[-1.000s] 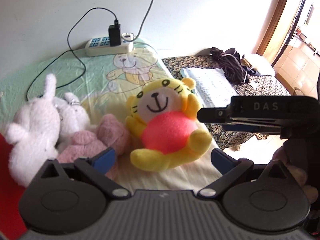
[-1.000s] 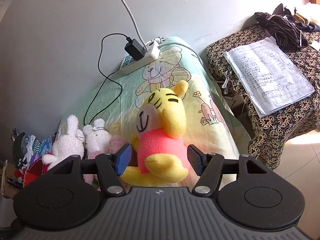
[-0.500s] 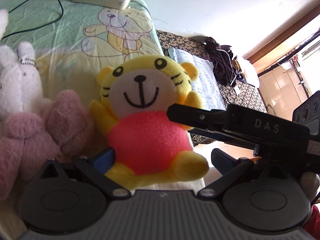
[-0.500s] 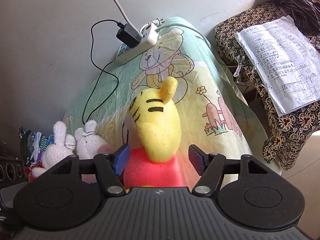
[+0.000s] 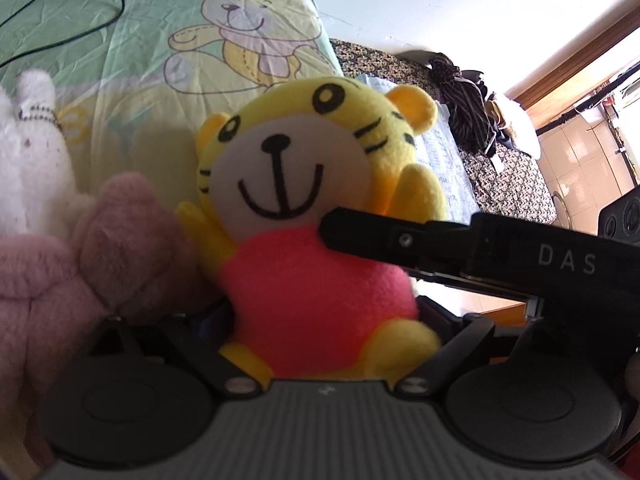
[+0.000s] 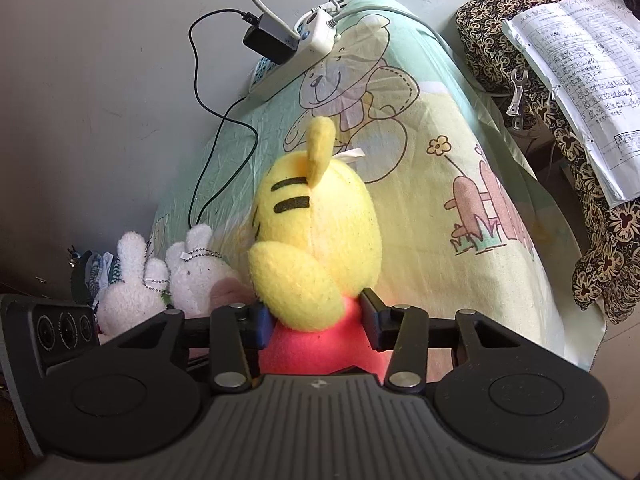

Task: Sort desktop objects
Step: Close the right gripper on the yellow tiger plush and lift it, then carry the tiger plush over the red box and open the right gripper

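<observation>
Risk of tug-of-war; both the left gripper (image 5: pixel 324 320) and right gripper (image 6: pixel 316 326) have jaws closing on the soft yellow tiger plush in red (image 5: pixel 304 216), seemingly pressing its belly already; opposing pulls could wrench it loose.

Setting: a room in a home, most likely a bedroom.

A printed sheet (image 6: pixel 408 216) with cartoon bears covers the work surface, which stands against a plain wall (image 6: pixel 100 80). Plush toys lie on it: a tiger (image 5: pixel 304 216), a pink toy (image 5: pixel 80 256) and white rabbits (image 6: pixel 160 280). A power strip (image 6: pixel 296 56) with a charger (image 6: pixel 268 42) and cord (image 6: pixel 208 96) lies at the wall. A side table under floral cloth (image 6: pixel 600 256) holds papers (image 6: pixel 576 80) and a clothes heap (image 5: pixel 464 96). A wooden door frame (image 5: pixel 580 52) opens onto a tiled floor (image 5: pixel 580 184).
</observation>
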{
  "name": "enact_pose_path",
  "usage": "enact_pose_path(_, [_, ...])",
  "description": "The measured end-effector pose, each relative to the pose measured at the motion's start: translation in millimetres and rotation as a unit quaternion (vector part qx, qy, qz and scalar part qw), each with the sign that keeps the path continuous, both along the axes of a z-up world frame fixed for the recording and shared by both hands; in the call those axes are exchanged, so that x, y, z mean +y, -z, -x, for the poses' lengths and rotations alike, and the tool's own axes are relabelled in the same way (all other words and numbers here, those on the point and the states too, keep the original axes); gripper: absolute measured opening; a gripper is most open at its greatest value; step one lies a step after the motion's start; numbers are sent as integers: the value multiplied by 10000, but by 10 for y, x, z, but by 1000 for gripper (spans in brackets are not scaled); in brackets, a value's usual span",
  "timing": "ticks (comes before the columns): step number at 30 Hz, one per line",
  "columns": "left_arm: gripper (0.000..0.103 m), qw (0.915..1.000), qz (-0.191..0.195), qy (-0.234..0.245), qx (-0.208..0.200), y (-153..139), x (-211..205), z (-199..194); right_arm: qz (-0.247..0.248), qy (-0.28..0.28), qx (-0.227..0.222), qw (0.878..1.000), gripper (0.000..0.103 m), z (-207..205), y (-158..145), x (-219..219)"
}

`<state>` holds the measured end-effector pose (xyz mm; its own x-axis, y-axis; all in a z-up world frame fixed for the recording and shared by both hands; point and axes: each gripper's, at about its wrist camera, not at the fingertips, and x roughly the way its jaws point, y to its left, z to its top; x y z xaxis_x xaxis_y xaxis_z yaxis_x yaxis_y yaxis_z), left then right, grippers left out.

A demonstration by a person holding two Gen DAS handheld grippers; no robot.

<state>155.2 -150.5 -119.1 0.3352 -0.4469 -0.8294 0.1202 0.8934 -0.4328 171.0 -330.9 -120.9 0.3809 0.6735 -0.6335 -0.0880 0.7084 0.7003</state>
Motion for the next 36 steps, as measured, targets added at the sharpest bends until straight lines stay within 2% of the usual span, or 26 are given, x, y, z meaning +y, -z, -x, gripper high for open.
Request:
enact_pose_path(1, [88, 10000, -20, 71, -25, -29, 1, 21, -7, 9, -8, 10000, 42, 25, -24, -7])
enact_pose_path(10, [88, 9972, -193, 710, -147, -305, -76, 452, 232, -121, -105, 9996, 41, 428, -327, -46])
enact_pose_path(16, [88, 9909, -510, 1129, -529, -547, -22, 963, 303, -339, -268, 9986, 41, 854, -568, 36])
enact_pose_path(20, [88, 9872, -545, 1291, -764, -676, 124, 1306, 394, -605, -498, 9961, 41, 1159, -727, 214])
enact_pose_path(29, [88, 9791, -467, 1284, -1506, -1077, 706, 1877, 283, -823, -1073, 9904, 41, 1694, -1114, 677])
enact_pose_path(36, [88, 9740, -465, 1017, -1969, -1391, 1541, 2063, 245, -915, -1602, 9825, 41, 1837, -1454, 1421])
